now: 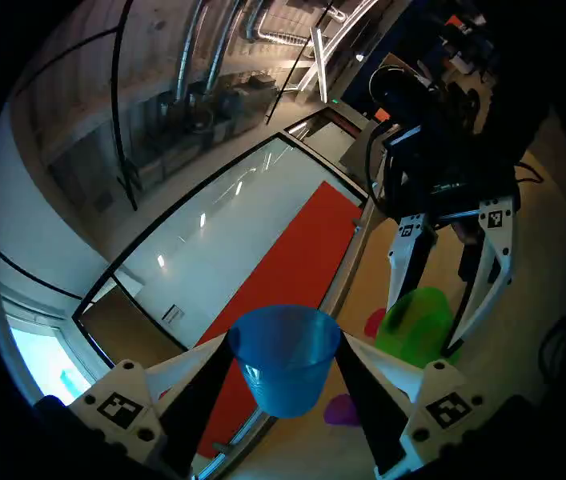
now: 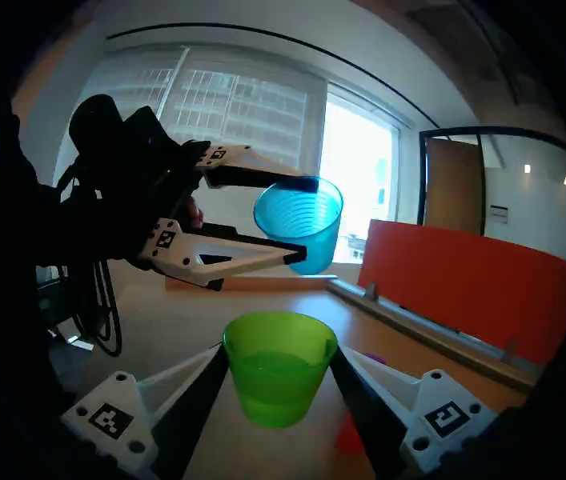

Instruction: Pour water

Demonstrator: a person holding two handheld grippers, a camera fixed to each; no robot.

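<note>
Tipped blue cup held high near green cup
Left gripper squeezed the blue cup mid-wall, in the air; right gripper clamped the green cup, upright and lower. Both seemed light, thin, crushable plastic, so a gentle mid-wall hold suited.

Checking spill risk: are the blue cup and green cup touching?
Apart. Right gripper view shows tabletop between the raised blue cup and the green cup below.
</note>
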